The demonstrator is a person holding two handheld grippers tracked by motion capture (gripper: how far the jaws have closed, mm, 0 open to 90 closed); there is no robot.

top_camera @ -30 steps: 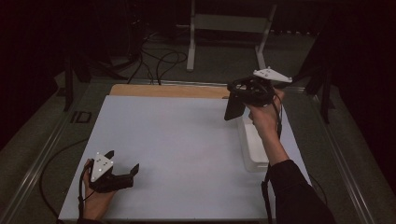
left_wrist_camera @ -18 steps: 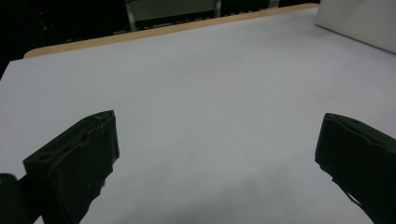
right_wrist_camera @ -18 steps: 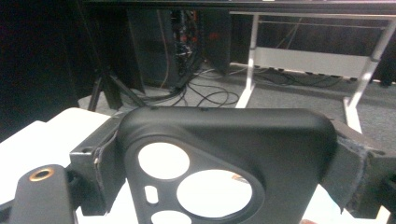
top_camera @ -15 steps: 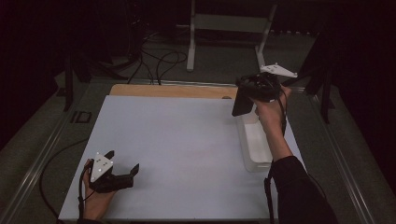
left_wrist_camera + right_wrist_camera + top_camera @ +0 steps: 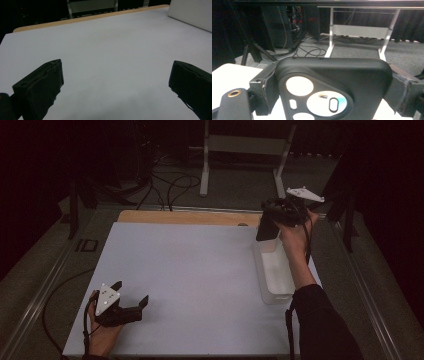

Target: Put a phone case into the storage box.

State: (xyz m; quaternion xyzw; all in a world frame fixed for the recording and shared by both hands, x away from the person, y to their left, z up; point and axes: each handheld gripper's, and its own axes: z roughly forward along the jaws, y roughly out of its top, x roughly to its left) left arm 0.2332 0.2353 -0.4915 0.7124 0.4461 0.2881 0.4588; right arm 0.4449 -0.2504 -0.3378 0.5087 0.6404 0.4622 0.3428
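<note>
My right gripper [image 5: 267,222] is raised above the far end of a white tray [image 5: 275,280] at the table's right side, and it is shut on a black phone case [image 5: 266,227]. In the right gripper view the phone case [image 5: 332,92] is clamped across between the two jaws, its camera cut-outs facing me. My left gripper [image 5: 131,300] rests low near the front left corner of the white table [image 5: 190,270], held in a hand. Its jaws stand wide apart over bare table [image 5: 112,70] with nothing between them.
A wooden strip [image 5: 185,216] runs along the table's far edge. Beyond it are a white metal stand [image 5: 245,150] and cables [image 5: 170,180] on the floor. A corner of the white tray [image 5: 192,12] appears at the upper right in the left gripper view.
My right gripper has moved right and slightly away with the phone case, over the tray's far end. The left gripper has stayed put.
</note>
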